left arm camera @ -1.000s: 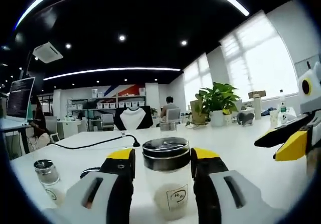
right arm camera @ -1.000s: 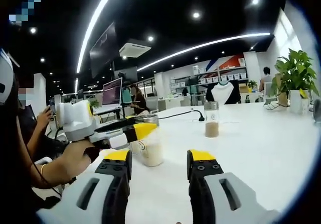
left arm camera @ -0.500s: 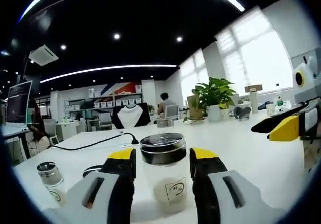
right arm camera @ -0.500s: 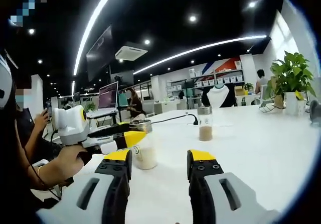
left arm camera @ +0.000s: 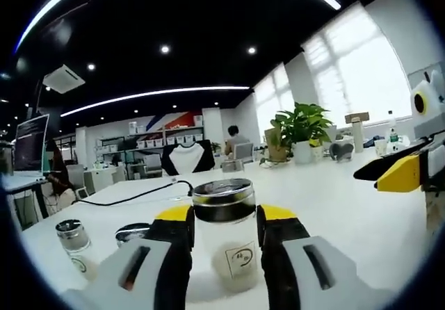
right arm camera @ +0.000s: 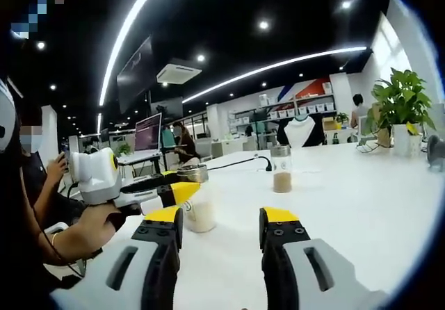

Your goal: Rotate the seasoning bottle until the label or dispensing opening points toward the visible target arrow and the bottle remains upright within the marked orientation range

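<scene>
Fingers (left arm camera: 177,237) of left gripper (left arm camera: 224,216) closed on upright seasoning bottle (left arm camera: 225,237), label facing camera, standing on white bench (left arm camera: 327,195). Right gripper (right arm camera: 220,221) fingers apart, holding nothing.

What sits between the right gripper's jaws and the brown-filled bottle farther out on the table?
Nothing: in the right gripper view, bare white table runs from the right gripper to the brown-filled bottle.
</scene>
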{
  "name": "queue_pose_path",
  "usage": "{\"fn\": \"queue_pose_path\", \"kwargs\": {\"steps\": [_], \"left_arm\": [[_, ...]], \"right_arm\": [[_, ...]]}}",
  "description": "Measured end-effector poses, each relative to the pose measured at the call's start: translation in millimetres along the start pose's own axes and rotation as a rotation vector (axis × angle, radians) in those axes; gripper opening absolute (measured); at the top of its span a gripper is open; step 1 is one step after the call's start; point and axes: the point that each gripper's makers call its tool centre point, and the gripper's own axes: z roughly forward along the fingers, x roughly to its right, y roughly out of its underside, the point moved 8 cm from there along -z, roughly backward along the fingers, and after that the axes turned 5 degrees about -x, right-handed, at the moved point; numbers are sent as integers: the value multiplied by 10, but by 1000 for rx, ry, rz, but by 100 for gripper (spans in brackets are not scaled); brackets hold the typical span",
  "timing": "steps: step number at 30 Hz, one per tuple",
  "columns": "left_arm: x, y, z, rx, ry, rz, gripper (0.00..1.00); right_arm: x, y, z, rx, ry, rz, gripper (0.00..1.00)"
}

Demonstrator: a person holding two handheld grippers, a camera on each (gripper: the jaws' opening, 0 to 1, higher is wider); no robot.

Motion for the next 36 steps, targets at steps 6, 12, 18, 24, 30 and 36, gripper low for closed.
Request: {"fn": "queue_pose_path", "kwargs": {"steps": [6, 12, 18, 24, 30, 36], "left_arm": [[18, 9, -10, 5, -22, -17, 37], [46, 3, -31, 7, -50, -32, 37], [74, 2, -37, 10, -71, -28, 36], [96, 0, -49, 9, -82, -27, 36], [78, -19, -75, 10, -78, -20, 38], [52, -49, -42, -4, -41, -22, 49]], "right_arm": [[28, 7, -34, -1, 18, 9, 43], [29, 23, -53, -3, 22, 19, 43], [29, 20, -90, -5, 25, 16, 43], [30, 10, -114, -1, 28, 13, 43], [44, 5, -114, -2, 30, 7, 43], [61, -28, -84, 10, 56, 9, 44]]}}
